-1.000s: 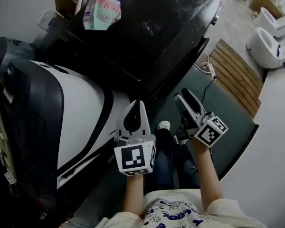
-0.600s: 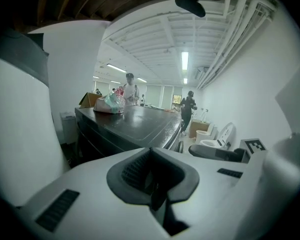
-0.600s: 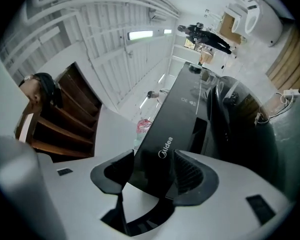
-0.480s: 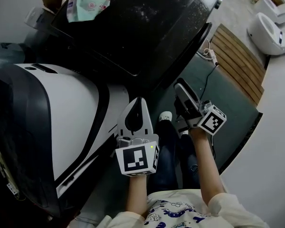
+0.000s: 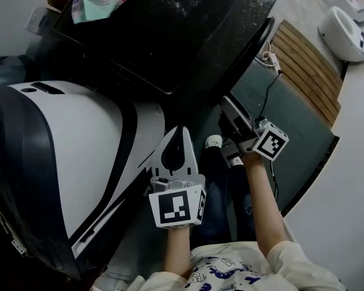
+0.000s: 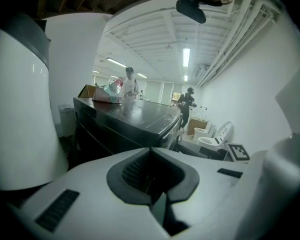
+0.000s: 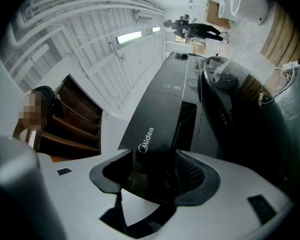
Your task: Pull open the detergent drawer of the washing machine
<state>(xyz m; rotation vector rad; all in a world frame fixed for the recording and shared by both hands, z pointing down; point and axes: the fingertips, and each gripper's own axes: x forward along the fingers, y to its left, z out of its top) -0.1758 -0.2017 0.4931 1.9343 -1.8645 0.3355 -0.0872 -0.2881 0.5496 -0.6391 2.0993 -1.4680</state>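
Okay, left gripper [image 6: 151,151] jaws closed, empty; right gripper [image 7: 155,156] jaws just opened wider, empty, so I steer them onto the drawer of the washing machine [image 7: 157,104], likely that dark panel [image 7: 186,126] beside the logo [image 7: 146,140], then pull straight.

The white right gripper [image 7: 151,178] holds its jaws wide apart, just opened further, empty, facing a glossy black Midea washing machine [image 7: 162,109].

head view steeply down, gripper views along jaws, all toward black washer [image 5: 188,35]
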